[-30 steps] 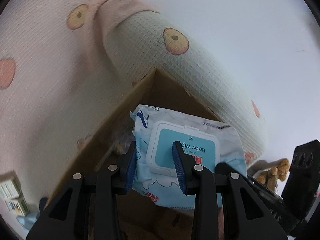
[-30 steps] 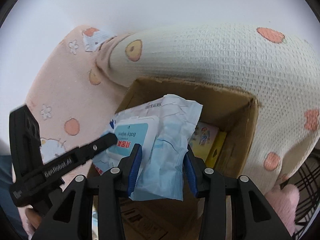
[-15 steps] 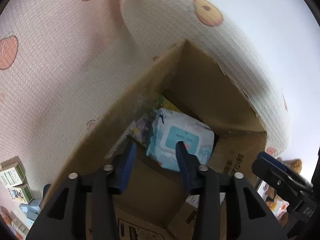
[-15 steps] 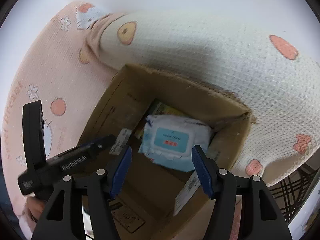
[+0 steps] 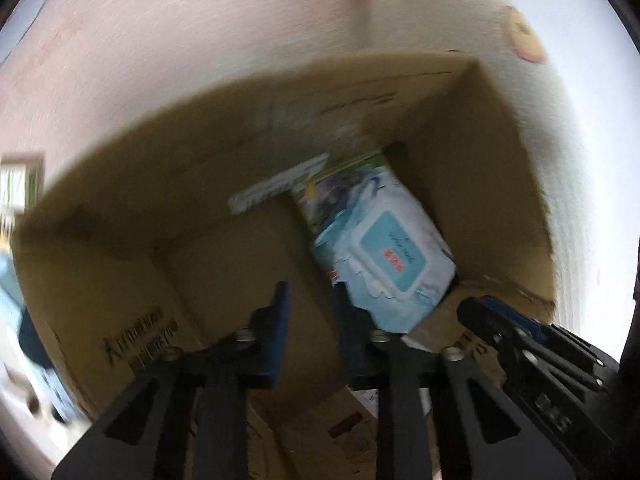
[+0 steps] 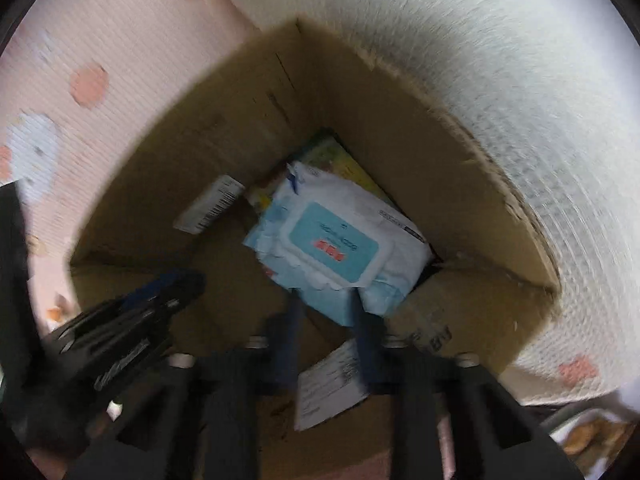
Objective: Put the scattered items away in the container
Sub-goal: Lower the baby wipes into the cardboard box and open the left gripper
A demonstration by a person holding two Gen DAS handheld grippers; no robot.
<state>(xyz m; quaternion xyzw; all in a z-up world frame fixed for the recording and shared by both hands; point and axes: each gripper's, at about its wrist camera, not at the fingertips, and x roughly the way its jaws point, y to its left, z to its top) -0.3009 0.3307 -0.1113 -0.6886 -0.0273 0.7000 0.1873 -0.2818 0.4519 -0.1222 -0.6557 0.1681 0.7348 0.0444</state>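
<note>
Nearest, the left gripper (image 5: 308,312) hovers over the open cardboard box (image 5: 120,280), its blue fingers apart with nothing between them. The right gripper (image 6: 324,320) is also spread and empty above the same box (image 6: 460,184). Just past the fingertips, the wipes pack (image 5: 390,258) lies on the box floor toward a far corner, lid up, on top of a colourful flat packet (image 6: 336,156). A white label (image 6: 210,204) sticks to the inner wall beside it. Beyond the box lies a pink and cream quilted blanket (image 6: 500,60).
</note>
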